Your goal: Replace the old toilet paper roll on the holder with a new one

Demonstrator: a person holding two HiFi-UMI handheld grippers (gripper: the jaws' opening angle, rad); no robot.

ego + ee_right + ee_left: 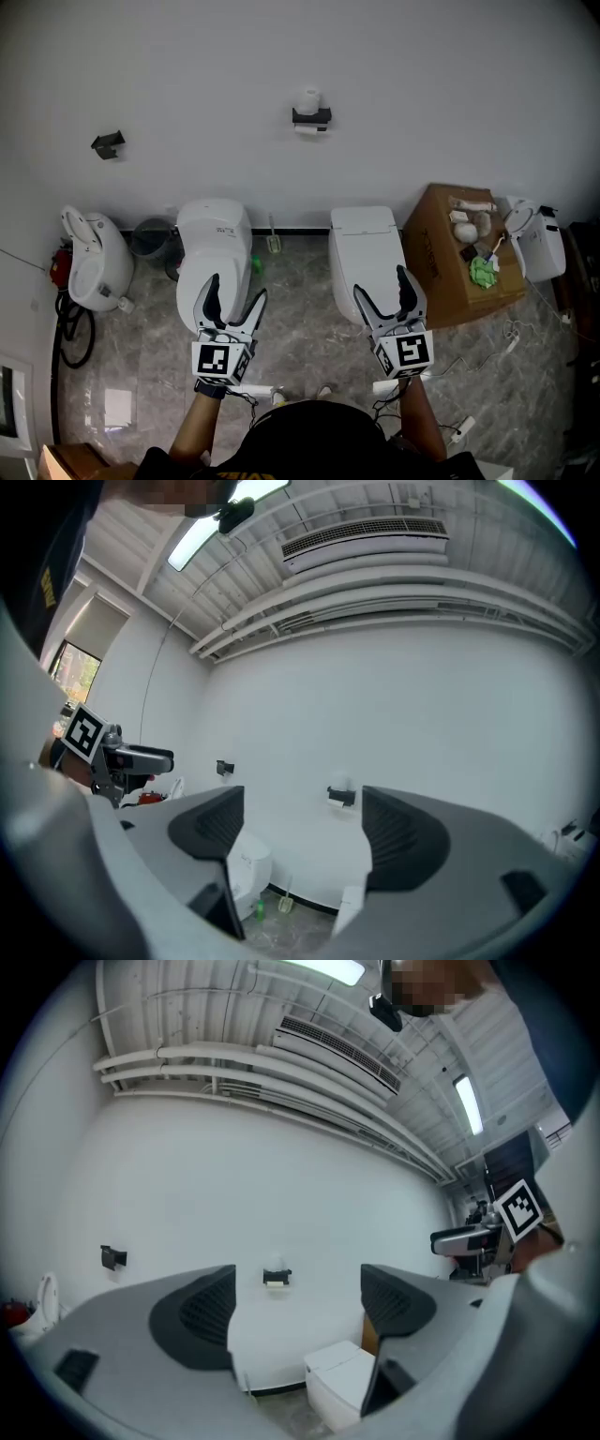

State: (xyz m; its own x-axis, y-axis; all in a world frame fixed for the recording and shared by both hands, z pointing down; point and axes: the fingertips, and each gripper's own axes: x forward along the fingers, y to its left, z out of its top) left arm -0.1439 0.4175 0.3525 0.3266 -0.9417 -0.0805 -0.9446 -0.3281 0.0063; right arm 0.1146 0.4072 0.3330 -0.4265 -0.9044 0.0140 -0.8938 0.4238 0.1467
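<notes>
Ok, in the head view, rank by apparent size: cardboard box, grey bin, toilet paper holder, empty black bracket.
1. cardboard box
2. grey bin and toilet paper holder with its roll: about alike, not ranked
3. empty black bracket

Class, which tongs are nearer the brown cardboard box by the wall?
Right. The right tongs hang just left of the brown cardboard box; the left tongs are farther left, before the rounded white toilet.

Bright, even light — fisheye-warped, dark-vignetted edges
</notes>
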